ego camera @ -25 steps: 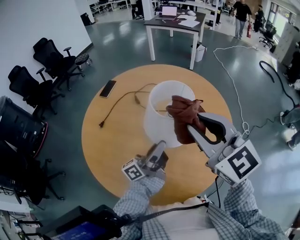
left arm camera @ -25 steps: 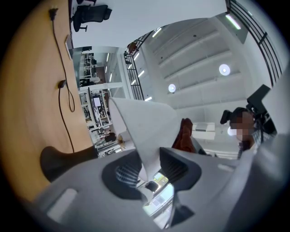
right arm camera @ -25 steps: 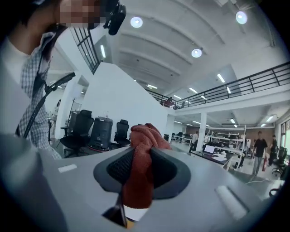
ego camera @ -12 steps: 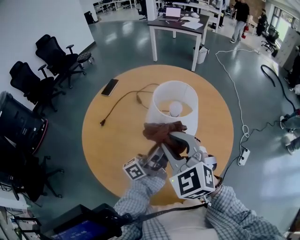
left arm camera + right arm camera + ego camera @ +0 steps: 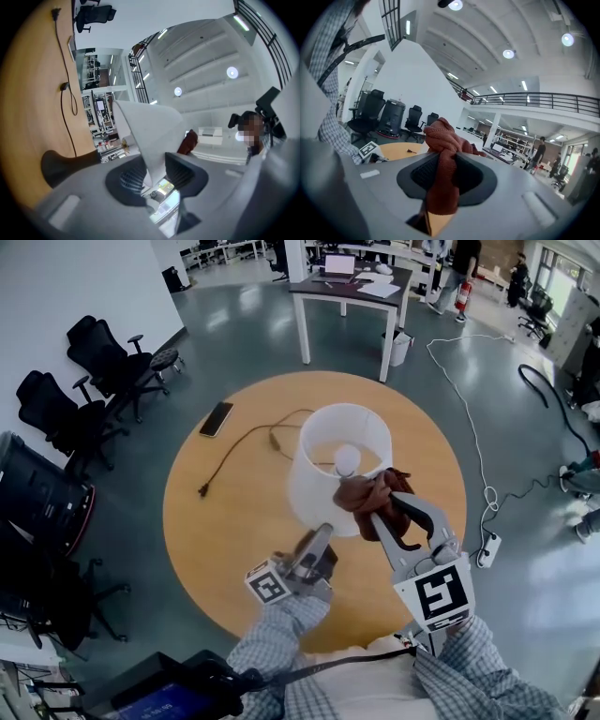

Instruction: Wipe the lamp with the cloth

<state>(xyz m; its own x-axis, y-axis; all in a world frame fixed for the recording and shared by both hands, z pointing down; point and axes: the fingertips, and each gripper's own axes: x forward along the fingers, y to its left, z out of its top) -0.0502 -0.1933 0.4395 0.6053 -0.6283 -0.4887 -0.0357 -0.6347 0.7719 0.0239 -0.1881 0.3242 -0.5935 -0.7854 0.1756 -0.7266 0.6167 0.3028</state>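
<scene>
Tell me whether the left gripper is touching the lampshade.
Touching. The left gripper view shows the left gripper with its jaws closed on the white lampshade, whose thin wall runs down between them.

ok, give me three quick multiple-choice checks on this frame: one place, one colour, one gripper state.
1. Where is the phone?
A. flat on the round table, left of the lamp in the head view
B. hanging off the table's rim
C. on top of the lamp

2. What colour is the cloth in the right gripper?
A. blue
B. reddish brown
C. white

3. What state is the left gripper in?
A. open, empty
B. shut on the lamp's shade
C. shut on the phone

Key: 1 A, it lies on the wood top, apart from the lamp. 2 B, both the head view and the right gripper view show it. 3 B, the white shade wall is pinched between its fingers.
</scene>
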